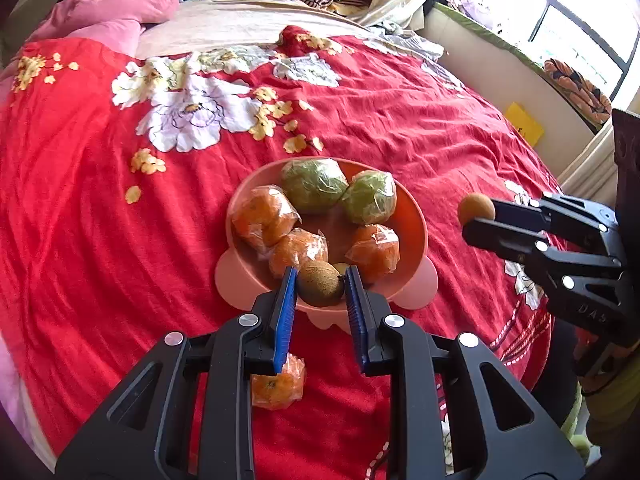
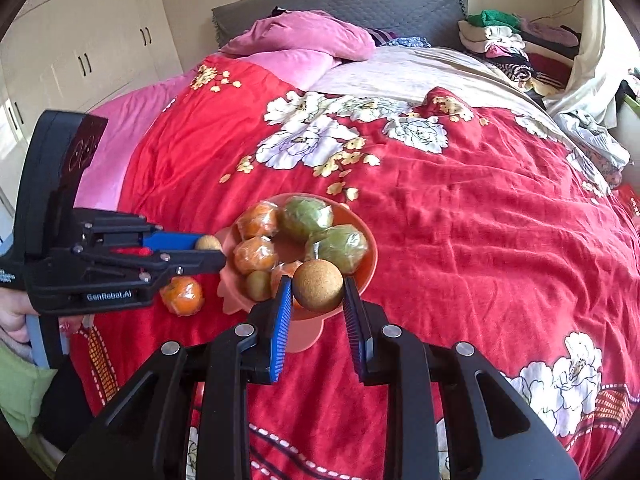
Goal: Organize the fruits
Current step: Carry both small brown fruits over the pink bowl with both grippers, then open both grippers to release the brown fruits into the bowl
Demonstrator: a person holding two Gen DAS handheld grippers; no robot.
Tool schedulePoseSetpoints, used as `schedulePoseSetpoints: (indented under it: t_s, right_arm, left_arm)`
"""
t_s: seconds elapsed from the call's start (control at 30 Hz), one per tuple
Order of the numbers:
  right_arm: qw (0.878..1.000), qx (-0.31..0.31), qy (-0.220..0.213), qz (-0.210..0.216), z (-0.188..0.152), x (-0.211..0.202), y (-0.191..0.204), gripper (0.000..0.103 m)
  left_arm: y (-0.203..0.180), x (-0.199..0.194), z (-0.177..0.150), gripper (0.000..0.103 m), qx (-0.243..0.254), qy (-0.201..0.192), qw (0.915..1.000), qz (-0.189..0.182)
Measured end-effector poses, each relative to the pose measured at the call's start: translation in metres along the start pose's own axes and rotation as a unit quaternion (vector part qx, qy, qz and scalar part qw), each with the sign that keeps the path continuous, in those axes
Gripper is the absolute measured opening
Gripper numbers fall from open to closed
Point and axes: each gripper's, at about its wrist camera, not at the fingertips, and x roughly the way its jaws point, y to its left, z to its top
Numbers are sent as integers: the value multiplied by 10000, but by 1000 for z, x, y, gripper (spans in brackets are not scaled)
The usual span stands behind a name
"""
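Only right wrist shows wardrobe (image 2: 80, 40), headboard (image 2: 340, 4).

Four wrapped oranges (image 1: 264, 216), two wrapped green fruits (image 1: 314, 186), three brown kiwis (image 1: 320, 286), one pink bowl (image 1: 416, 236), two grippers (image 1: 320, 280)

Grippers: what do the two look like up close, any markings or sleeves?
Both the left gripper and right gripper are black angular frames with silver pivot bolts and ribbed blue pads. White "GenRobot.AI" lettering marks the left one's side. Green sleeve behind it.
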Motion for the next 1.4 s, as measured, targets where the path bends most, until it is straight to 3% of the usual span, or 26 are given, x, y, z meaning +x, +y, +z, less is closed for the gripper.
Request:
schedulePoseSetpoints:
  t_s: [0.5, 1.4]
  right_arm:
    - [9999, 57, 114, -36, 5, 19, -10, 24]
    - [9989, -24, 472, -11, 5, 59, -7, 25]
  left_arm:
    - [-3, 19, -3, 17, 136, 175, 9996, 172]
    - [5, 28, -3, 17, 60, 197, 9997, 132]
